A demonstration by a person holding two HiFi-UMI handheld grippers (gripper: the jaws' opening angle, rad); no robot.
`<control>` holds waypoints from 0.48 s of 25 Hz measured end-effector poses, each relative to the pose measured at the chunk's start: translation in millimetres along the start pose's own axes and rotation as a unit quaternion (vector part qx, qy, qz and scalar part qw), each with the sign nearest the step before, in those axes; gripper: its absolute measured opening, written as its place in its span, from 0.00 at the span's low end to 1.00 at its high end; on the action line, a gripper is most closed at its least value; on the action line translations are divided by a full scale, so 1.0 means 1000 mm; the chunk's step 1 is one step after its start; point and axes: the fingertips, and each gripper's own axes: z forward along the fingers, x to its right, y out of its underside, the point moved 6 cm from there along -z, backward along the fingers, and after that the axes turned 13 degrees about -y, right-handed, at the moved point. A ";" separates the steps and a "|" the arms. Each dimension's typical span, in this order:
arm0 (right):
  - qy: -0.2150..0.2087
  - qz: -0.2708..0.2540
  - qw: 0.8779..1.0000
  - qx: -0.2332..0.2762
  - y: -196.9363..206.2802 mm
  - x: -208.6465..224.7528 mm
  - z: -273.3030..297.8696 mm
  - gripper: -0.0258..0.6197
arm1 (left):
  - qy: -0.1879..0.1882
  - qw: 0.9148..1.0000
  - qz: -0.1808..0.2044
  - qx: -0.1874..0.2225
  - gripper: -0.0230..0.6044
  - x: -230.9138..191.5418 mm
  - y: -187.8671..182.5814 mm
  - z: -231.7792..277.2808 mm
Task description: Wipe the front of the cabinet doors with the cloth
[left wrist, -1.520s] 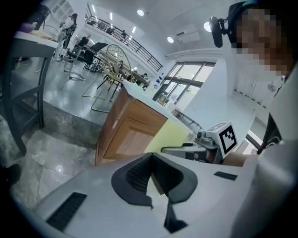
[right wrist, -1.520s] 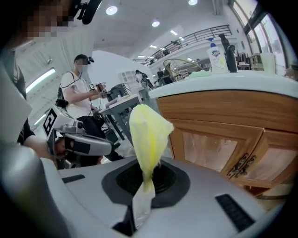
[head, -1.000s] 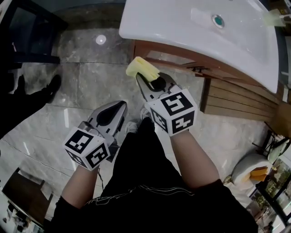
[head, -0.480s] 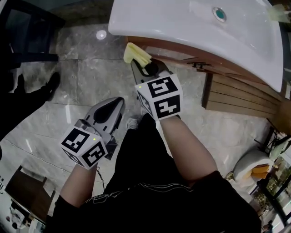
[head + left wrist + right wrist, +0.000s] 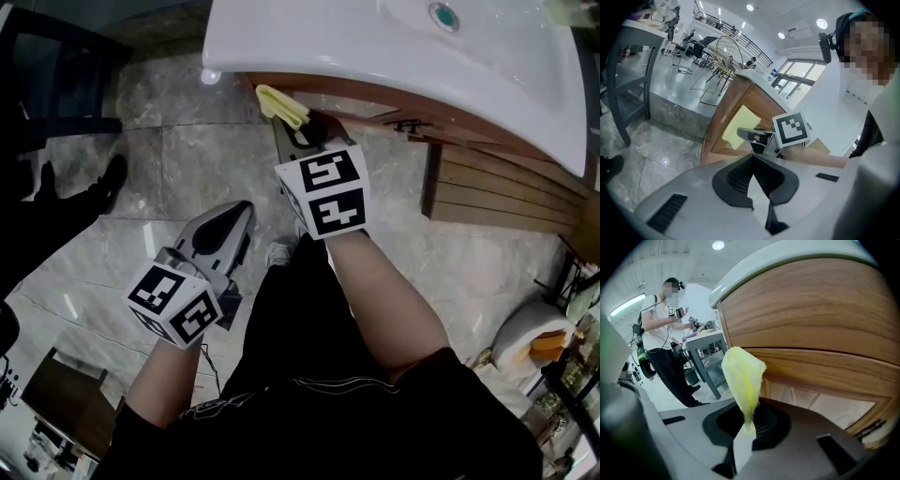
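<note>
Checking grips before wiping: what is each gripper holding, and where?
Right gripper pinches the thin yellow cloth by its lower end; left gripper holds nothing.

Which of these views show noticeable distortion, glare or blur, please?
Head view: evenly lit, with a ceiling-light reflection on the glossy floor and sheen on the white sink. Left gripper view: strong fisheye curving, dark corners, washed-out windows. Right gripper view: the same curving bows the cabinet; the cloth is sharp.

The right claw pinches the yellow cloth, its top just beside the wooden cabinet door.
</note>
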 end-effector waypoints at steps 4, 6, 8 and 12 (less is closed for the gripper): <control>0.009 0.004 1.000 0.008 0.003 0.009 -0.008 0.10 | 0.007 1.000 0.002 -0.005 0.05 0.006 0.004 0.004; 0.015 0.008 1.000 0.015 0.004 0.016 -0.014 0.10 | 0.011 1.000 0.003 -0.009 0.05 0.008 0.005 0.007; 0.026 0.003 1.000 0.017 0.004 0.024 -0.022 0.10 | 0.014 1.000 0.005 -0.013 0.05 0.011 0.006 0.009; 0.039 -0.002 0.999 0.018 0.006 0.033 -0.034 0.10 | 0.020 1.000 0.007 -0.021 0.05 0.015 0.011 0.015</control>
